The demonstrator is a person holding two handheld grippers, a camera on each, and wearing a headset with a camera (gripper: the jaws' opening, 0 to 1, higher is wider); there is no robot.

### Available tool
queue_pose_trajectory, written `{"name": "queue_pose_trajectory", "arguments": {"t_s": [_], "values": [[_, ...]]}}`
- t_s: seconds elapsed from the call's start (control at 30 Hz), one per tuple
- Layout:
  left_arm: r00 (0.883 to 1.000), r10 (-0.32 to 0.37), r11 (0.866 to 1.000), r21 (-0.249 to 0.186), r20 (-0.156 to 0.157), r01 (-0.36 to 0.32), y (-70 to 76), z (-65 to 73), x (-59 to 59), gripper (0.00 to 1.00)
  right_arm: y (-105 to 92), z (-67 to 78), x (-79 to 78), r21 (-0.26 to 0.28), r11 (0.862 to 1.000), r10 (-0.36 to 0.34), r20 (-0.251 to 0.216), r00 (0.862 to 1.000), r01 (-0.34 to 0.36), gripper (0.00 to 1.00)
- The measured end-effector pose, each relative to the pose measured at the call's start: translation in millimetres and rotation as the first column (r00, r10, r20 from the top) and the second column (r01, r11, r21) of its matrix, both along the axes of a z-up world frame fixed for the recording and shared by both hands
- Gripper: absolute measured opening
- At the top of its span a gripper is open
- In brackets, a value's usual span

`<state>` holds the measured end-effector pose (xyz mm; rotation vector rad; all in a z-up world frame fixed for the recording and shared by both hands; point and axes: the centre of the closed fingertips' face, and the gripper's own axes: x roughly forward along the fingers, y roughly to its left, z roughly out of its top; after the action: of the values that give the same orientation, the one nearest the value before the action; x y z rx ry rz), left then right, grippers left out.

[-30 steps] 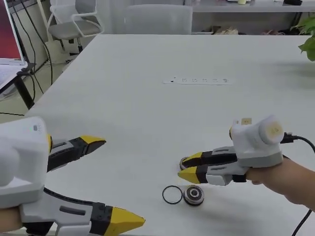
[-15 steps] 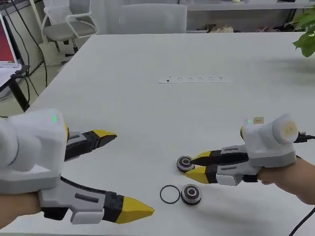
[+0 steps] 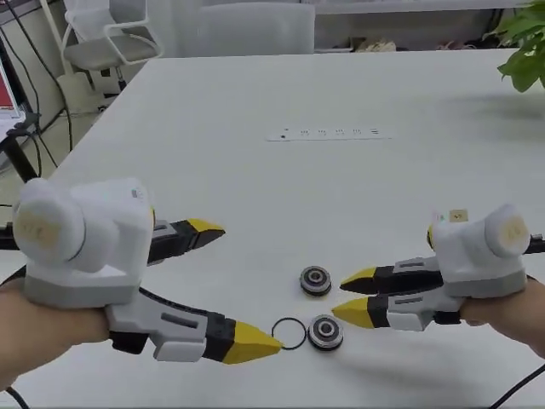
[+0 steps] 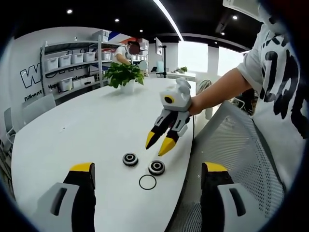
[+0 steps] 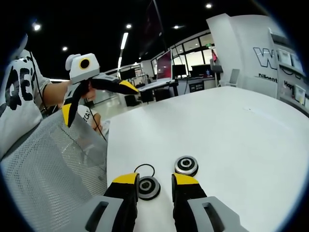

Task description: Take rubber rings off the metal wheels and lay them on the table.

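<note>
Two small metal wheels lie on the white table (image 3: pixel 255 170): a far wheel (image 3: pixel 315 280) (image 4: pixel 130 159) (image 5: pixel 186 165) and a near wheel (image 3: pixel 324 332) (image 4: pixel 156 167) (image 5: pixel 147 187). A loose black rubber ring (image 3: pixel 289 333) (image 4: pixel 147 182) (image 5: pixel 144 170) lies flat just left of the near wheel. My right gripper (image 3: pixel 345 295) (image 5: pixel 155 179) is narrowly open and holds nothing, with its tips just right of the wheels. My left gripper (image 3: pixel 237 286) (image 4: pixel 147 167) stands wide open left of the ring and holds nothing. Each gripper shows in the other's view: the right gripper (image 4: pixel 157 146) and the left gripper (image 5: pixel 99 102).
A white power strip (image 3: pixel 328 133) lies farther back on the table. A potted plant (image 3: pixel 519 60) stands at the far right, and office chairs (image 3: pixel 102 38) stand beyond the far left corner. A mesh chair back (image 5: pixel 53 159) is close behind the table's near edge.
My right gripper has drawn back to the right, uncovering the far wheel. My left gripper has come in to the right, toward the loose ring. Wheels and ring have stayed put.
</note>
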<state>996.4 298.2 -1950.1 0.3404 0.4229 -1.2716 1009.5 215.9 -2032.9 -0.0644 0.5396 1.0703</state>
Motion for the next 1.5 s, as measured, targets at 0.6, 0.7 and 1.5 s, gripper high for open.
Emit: {"name": "queue_pose_trajectory", "arguments": {"t_s": [0.6,0.7,1.5], "values": [[0.996,-0.079,0.996,0.041,-0.032,0.081,-30.5,-32.4,3.4,0.74,-3.0,-14.8,-10.0,-0.009,1.0,0.012,-0.022,1.0,-0.012,0.25],[0.995,-0.093,0.994,0.048,-0.045,0.095,-34.6,-38.1,2.3,0.72,-3.2,-18.3,-12.2,-0.013,1.0,0.019,-0.032,0.999,-0.019,0.24],[0.976,-0.15,0.982,0.091,-0.158,0.165,-62.4,-85.8,-3.2,0.45,1.7,-38.1,-25.1,-0.049,0.996,0.076,-0.047,0.996,-0.078,0.19]]}}
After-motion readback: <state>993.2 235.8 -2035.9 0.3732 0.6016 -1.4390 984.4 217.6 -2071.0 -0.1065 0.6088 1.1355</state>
